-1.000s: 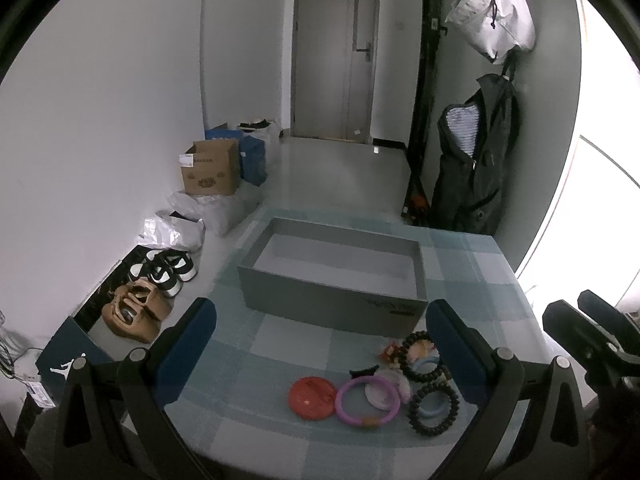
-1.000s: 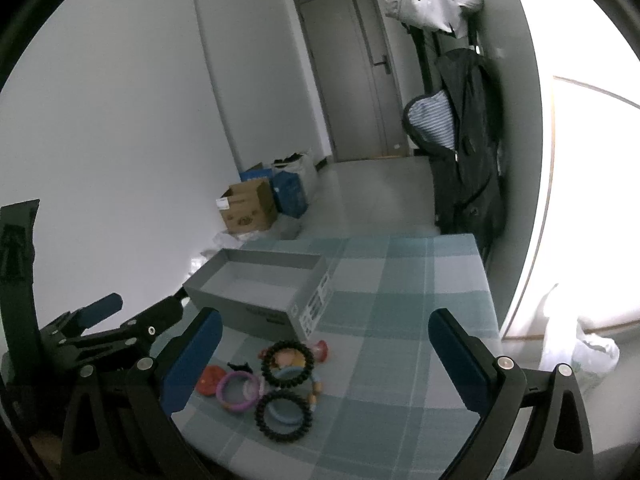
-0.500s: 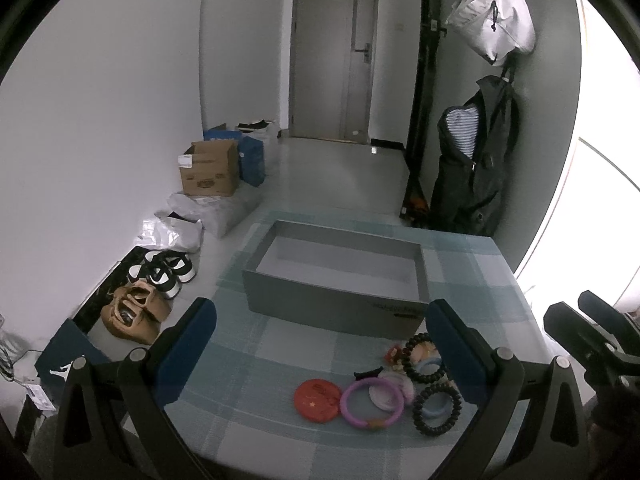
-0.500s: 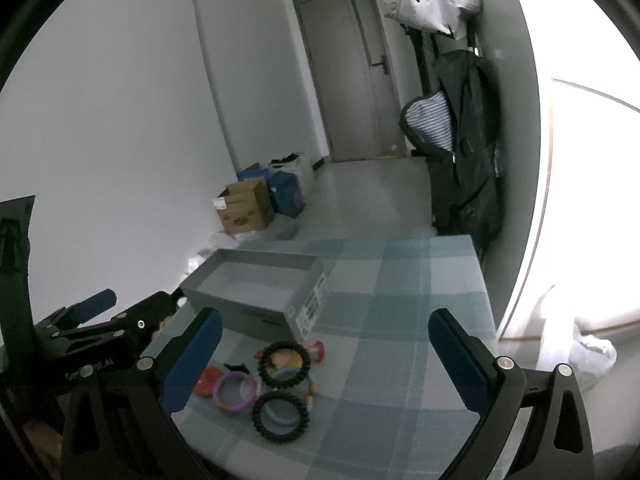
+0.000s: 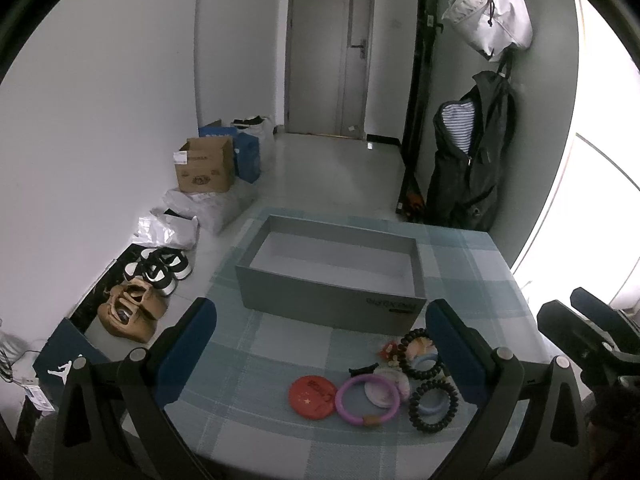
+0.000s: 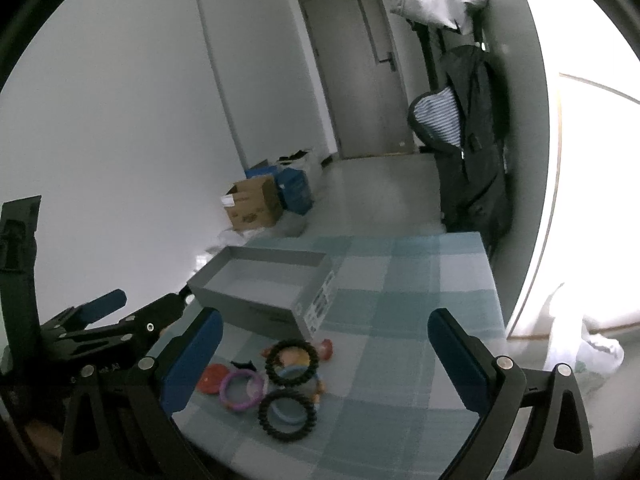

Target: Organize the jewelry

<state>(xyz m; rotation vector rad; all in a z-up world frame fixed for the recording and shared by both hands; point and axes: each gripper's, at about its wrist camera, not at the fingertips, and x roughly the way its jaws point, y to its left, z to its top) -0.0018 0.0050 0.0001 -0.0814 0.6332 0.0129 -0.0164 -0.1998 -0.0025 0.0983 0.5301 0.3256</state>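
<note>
Left wrist view: both grippers, left (image 5: 320,344) and right (image 6: 324,348), are held spread and empty above the jewelry cluster (image 5: 394,380), heaped beside the gray box (image 5: 332,276), presumably awaiting sorting.

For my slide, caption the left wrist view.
Open left gripper above bracelets heaped before an empty grey box.

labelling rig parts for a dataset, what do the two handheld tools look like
Both match: the left tool and right tool have matte black angular frames with triangular cut-outs, silver round bolts at the joints, and two flat fingers faced with dark blue pads. No cables, sleeves or readable markings show.
</note>
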